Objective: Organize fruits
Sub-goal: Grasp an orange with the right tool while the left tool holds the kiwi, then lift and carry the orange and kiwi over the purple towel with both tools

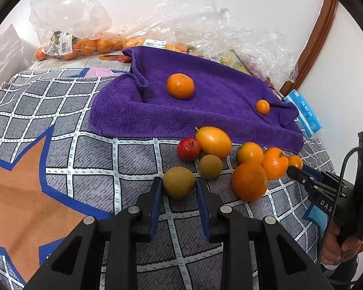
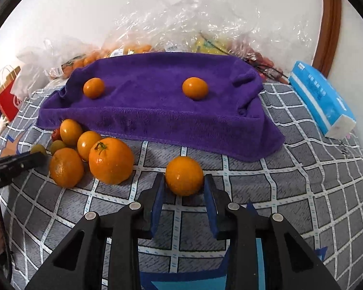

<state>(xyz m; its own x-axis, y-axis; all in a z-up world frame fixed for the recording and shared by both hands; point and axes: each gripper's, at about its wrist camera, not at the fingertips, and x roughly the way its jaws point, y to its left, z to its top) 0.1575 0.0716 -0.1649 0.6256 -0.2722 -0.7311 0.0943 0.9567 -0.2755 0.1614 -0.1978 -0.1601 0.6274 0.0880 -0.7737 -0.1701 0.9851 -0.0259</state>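
My left gripper (image 1: 179, 181) is shut on a round green-brown fruit (image 1: 179, 189) that rests on the grey checked cloth (image 1: 138, 154). Just beyond it lie a second green-brown fruit (image 1: 210, 166), a red fruit (image 1: 188, 149), a yellow fruit (image 1: 214, 142) and several oranges (image 1: 249, 181). My right gripper (image 2: 184, 178) is shut on a small orange (image 2: 184, 181) low over the cloth, right of the pile (image 2: 111, 160). A purple towel (image 2: 152, 111) behind carries two oranges, one at the left (image 2: 93, 87) and one at the right (image 2: 195, 88).
Clear plastic bags of fruit (image 1: 79, 43) are heaped along the white wall behind the towel. A blue tissue pack (image 2: 321, 101) lies at the right, and a red paper bag (image 2: 8, 101) stands at the far left. A brown wooden frame (image 2: 330, 24) runs up the right side.
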